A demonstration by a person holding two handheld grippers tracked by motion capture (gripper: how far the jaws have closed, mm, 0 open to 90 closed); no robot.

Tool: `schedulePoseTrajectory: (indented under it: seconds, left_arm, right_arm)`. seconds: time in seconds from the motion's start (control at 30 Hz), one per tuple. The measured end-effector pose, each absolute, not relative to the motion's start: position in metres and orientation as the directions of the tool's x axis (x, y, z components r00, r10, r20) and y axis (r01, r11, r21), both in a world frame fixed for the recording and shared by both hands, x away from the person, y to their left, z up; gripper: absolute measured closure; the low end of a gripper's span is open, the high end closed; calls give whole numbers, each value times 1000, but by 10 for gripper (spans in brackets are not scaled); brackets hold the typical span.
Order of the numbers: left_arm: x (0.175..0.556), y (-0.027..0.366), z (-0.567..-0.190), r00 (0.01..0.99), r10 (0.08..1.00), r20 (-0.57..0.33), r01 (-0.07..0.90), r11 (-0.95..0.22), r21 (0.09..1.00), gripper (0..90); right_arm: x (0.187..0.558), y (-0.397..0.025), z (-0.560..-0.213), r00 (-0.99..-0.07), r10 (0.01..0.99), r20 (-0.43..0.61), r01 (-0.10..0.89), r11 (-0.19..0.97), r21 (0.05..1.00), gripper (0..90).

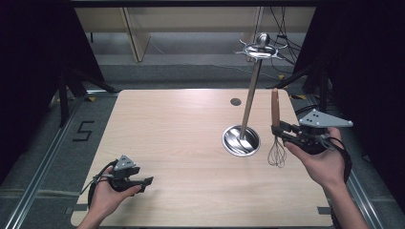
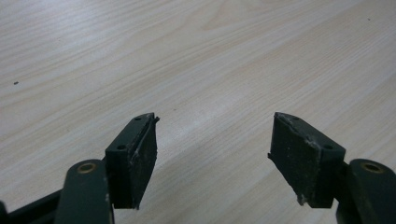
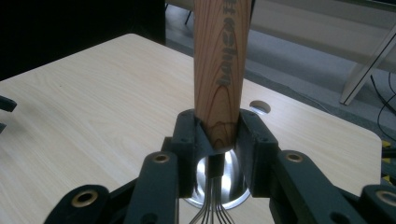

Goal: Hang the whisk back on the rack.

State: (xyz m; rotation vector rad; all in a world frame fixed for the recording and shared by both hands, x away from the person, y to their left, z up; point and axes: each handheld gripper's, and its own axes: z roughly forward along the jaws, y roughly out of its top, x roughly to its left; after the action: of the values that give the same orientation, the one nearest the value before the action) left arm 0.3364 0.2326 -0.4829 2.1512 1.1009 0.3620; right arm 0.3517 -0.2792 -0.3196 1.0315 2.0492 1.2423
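I have the right gripper raised above the table's right side, its jaws clamped on the wooden handle of a whisk. The whisk stands upright, handle up and wire loops hanging below the jaws, clear of the tabletop. In the right gripper view the handle rises straight between both pads and the wires drop out of the bottom of the frame.

Just left of the whisk stands a metal utensil stand: its round shiny base sits on the table, and a thin pole leans up and away to a hook ring at the top, beyond the far edge. The whisk wires hang near the base's right rim without touching it. The table's right edge runs close under my right hand, so room on that side is tight.

My left gripper sits low over the near-left corner, jaws spread apart and holding nothing; the left gripper view shows bare wood between its pads. The table is open across the whole left and middle, from the near edge to the far edge, with a small dark cable hole near the far edge, left of the pole.
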Motion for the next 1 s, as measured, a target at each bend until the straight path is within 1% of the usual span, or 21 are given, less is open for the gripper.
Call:
schedulePoseTrajectory:
  seconds: [0.07, 0.1, 0.17, 0.2, 0.33, 0.4, 0.43, 0.5, 0.53, 0.67, 0.7, 0.77, 0.8, 0.83, 0.93, 0.97, 1.0]
  left_arm:
    - [336, 232, -483, 603, 795, -58, 605, -409, 683, 312]
    - [337, 233, -482, 604, 795, -56, 609, -414, 677, 312]
    - [336, 232, -483, 602, 796, -61, 609, -408, 680, 312]
    - [336, 232, -483, 600, 797, -64, 609, -404, 683, 312]
    - [336, 232, -483, 598, 799, -66, 611, -400, 683, 312]
    - [337, 232, -483, 601, 797, -64, 610, -405, 681, 311]
    - [337, 232, -483, 602, 796, -63, 610, -407, 680, 311]
    - [337, 232, -483, 605, 794, -62, 611, -413, 676, 311]
    - [337, 232, -483, 605, 794, -62, 610, -411, 677, 310]
    - [336, 232, -483, 599, 798, -67, 611, -402, 682, 310]
    - [336, 232, -483, 599, 798, -67, 611, -402, 682, 310]
    - [337, 232, -483, 600, 797, -66, 611, -404, 681, 310]
    - [337, 232, -483, 600, 797, -66, 611, -404, 681, 310]
    - [336, 232, -483, 600, 797, -68, 609, -400, 684, 310]
    - [336, 232, -483, 598, 798, -68, 610, -398, 686, 310]
    - [336, 232, -483, 598, 798, -68, 609, -398, 685, 310]
    - [336, 232, -483, 598, 799, -68, 610, -398, 685, 310]
  right_arm:
    - [353, -281, -318, -582, 811, -52, 341, 302, 890, 708]
    - [352, -281, -317, -572, 819, -41, 349, 289, 892, 708]
    - [354, -282, -316, -569, 820, -60, 328, 293, 898, 708]
    - [354, -283, -314, -573, 818, -55, 339, 298, 893, 708]
    - [357, -284, -313, -575, 816, -58, 326, 294, 898, 708]
    - [357, -285, -312, -567, 821, -62, 320, 289, 902, 708]
    - [358, -286, -310, -565, 824, -47, 330, 278, 902, 708]
    - [359, -285, -310, -553, 832, -45, 309, 255, 916, 708]
    - [359, -285, -308, -561, 827, -37, 325, 260, 909, 708]
    - [361, -284, -305, -550, 835, -35, 308, 241, 921, 708]
    - [361, -285, -303, -559, 828, -30, 322, 251, 913, 708]
    - [362, -285, -301, -554, 832, -34, 310, 244, 919, 708]
    - [363, -286, -300, -565, 824, -36, 305, 249, 919, 708]
    - [363, -285, -299, -551, 834, -28, 314, 239, 919, 708]
    - [364, -285, -296, -541, 840, -30, 300, 227, 926, 708]
    - [365, -287, -293, -558, 829, -36, 309, 248, 918, 708]
    - [364, -286, -292, -546, 838, -5, 338, 226, 913, 708]
